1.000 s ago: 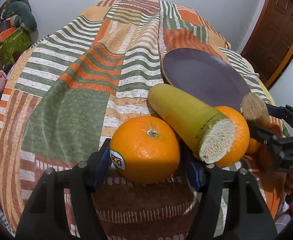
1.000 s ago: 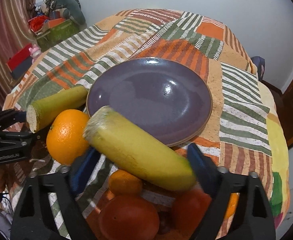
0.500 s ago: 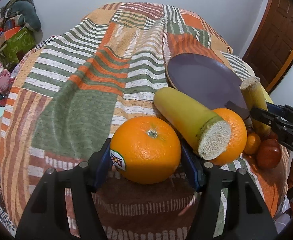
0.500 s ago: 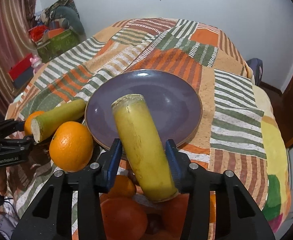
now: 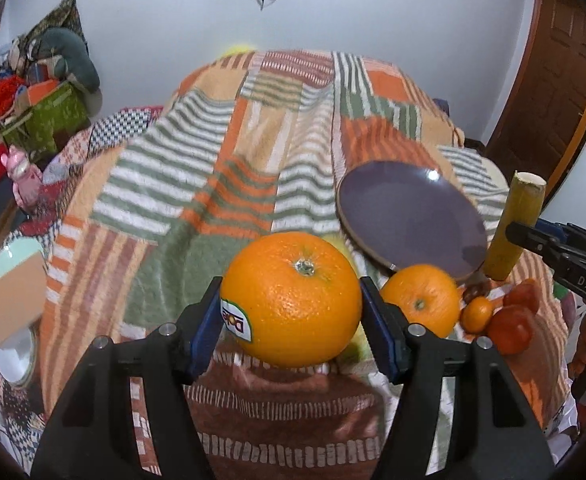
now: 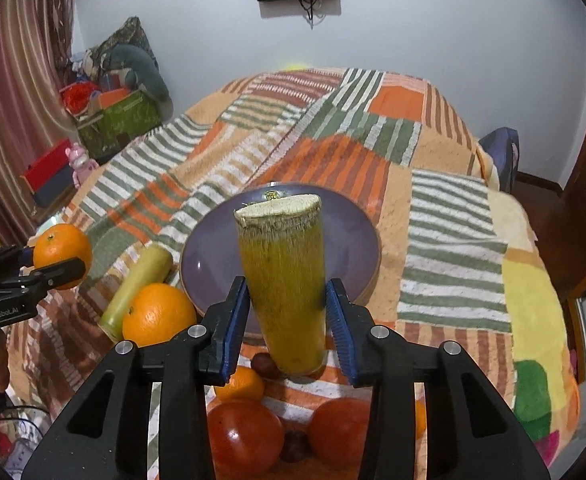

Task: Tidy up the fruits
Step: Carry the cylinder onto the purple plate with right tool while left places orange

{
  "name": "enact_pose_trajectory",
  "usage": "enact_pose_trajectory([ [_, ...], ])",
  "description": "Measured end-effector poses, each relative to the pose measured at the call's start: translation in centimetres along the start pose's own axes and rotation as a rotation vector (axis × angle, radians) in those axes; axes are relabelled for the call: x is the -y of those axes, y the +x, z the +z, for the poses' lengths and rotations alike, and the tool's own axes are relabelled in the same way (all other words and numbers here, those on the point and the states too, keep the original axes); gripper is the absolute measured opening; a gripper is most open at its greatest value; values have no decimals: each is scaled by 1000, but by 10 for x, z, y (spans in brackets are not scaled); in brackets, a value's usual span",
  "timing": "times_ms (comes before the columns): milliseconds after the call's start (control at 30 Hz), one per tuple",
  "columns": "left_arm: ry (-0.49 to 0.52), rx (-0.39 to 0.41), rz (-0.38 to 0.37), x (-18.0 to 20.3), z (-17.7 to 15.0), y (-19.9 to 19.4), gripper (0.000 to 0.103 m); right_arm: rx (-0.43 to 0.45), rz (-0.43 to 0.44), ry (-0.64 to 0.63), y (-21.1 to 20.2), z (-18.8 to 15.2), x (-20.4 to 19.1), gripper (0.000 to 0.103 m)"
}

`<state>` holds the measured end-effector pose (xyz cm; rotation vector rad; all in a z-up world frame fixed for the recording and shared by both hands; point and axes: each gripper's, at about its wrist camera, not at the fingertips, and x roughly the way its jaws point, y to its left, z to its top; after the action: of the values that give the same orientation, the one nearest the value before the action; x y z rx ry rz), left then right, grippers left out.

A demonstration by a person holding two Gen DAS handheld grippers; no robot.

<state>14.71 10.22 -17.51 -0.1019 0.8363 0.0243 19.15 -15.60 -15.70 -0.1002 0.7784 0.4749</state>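
Note:
My left gripper (image 5: 291, 316) is shut on a large stickered orange (image 5: 291, 300) and holds it above the bed; it also shows in the right wrist view (image 6: 63, 254). My right gripper (image 6: 287, 314) is shut on a yellow-green cane stalk piece (image 6: 283, 280), held upright in front of the empty purple plate (image 6: 213, 260); the stalk also shows in the left wrist view (image 5: 515, 226). A second orange (image 6: 159, 314) and a second stalk piece (image 6: 137, 292) lie left of the plate (image 5: 409, 216).
The bed has a striped patchwork blanket (image 6: 453, 216). Near its front edge lie two red tomatoes (image 6: 245, 436), a small tangerine (image 6: 241, 384) and dark grapes (image 6: 267, 364). Boxes and clutter (image 6: 113, 112) stand on the left, a wooden door (image 5: 553, 92) on the right.
Both grippers have lifted. The left one raised the stickered orange off the blanket, away from the stalk beside it. The right one raised its stalk and turned it more upright.

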Motion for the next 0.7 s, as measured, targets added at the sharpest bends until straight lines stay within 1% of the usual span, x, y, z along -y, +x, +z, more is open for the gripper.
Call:
enact_pose_trajectory([
  [333,32,95,-38,27,35,-21,64,83,-8,-9,-19,20,7,36],
  [567,66,119,-71,47,59,-15,64,88,-2,-18,-12,30,13,36],
  [700,81,111,-96,57,69,-5,64,75,2,-30,-5,34,17,36],
])
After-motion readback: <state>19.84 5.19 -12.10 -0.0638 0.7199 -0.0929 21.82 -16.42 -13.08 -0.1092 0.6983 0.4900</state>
